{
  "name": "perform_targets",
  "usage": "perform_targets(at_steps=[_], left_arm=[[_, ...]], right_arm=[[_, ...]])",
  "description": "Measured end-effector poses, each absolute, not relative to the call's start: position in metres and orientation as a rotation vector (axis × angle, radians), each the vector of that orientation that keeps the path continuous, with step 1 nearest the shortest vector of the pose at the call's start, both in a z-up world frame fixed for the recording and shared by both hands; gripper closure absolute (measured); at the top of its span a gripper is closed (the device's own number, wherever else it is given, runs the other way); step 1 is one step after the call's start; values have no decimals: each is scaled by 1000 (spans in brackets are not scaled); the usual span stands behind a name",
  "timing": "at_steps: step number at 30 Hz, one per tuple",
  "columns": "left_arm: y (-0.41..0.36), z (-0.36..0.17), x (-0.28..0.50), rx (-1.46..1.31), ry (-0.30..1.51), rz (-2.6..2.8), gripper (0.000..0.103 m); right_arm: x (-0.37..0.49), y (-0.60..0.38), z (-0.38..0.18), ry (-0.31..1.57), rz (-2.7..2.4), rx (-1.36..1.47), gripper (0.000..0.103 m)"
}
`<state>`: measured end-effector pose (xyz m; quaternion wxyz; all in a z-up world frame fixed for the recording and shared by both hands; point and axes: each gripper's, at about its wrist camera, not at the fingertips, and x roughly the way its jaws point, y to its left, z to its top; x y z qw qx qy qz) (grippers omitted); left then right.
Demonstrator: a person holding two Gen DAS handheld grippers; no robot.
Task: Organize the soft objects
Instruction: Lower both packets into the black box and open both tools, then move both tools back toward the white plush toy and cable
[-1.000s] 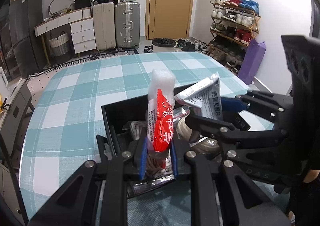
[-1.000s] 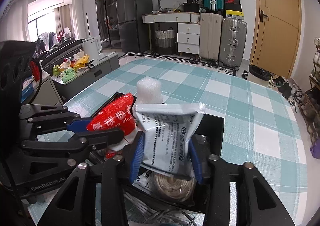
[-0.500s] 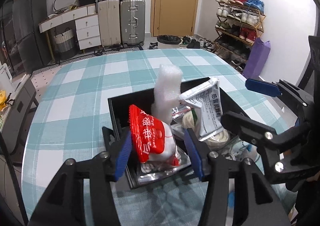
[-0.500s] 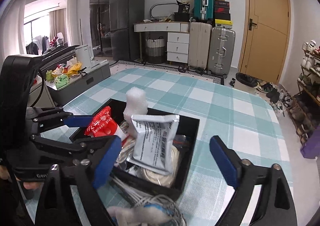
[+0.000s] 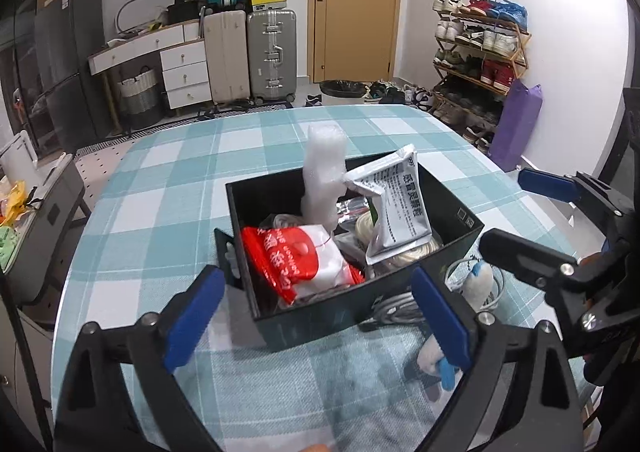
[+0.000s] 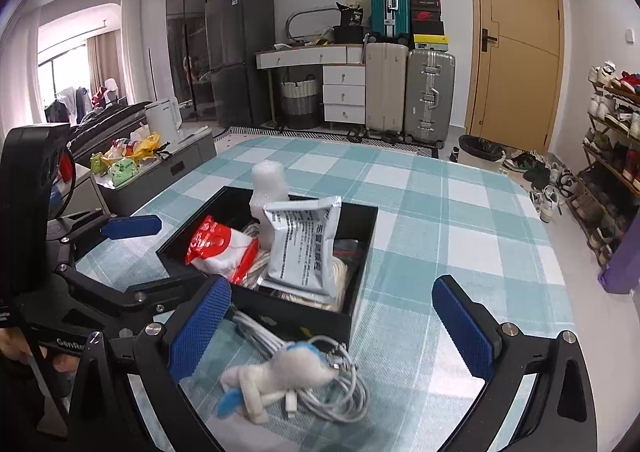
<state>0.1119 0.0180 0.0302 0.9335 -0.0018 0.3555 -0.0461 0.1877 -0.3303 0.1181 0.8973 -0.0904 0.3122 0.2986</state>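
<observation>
A black box (image 5: 460, 220) stands on the teal checked tablecloth (image 5: 168, 188). Inside lie a red-and-white packet (image 5: 304, 256), a silver pouch (image 5: 400, 204) leaning upright, a white bubble-wrap roll (image 5: 324, 168) and coiled rope. My left gripper (image 5: 316, 316) hovers before the box's near wall, jaws opening wide, pads touching nothing. My right gripper (image 6: 332, 328) is also opening, over a white plush toy (image 6: 280, 372) and white cables (image 6: 340, 384) lying in front of the box (image 6: 280, 312); nothing is gripped. The packet (image 6: 218, 248) and pouch (image 6: 304, 248) rest loose.
The table's curved edge runs left and right. A grey low cabinet (image 6: 168, 168) with bright clutter stands beside it. Suitcases (image 5: 248, 52), a drawer unit, a door and a shoe rack (image 5: 480, 52) line the far walls. A purple bag (image 5: 516, 120) leans near the rack.
My left gripper let go of the red packet and the right let go of the silver pouch. Both spread wide and drew back from the box. The red packet tipped flat inside.
</observation>
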Motion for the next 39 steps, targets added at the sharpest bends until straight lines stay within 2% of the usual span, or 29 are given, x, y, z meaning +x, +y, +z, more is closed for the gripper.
perform_targets(at_steps=[3, 39], left_arm=[[18, 28, 106, -5, 716, -87, 0], [3, -7, 77, 17, 747, -65, 0]], right_arm=[[183, -333, 116, 650, 608, -193, 1], [175, -351, 87, 758, 603, -283, 0]])
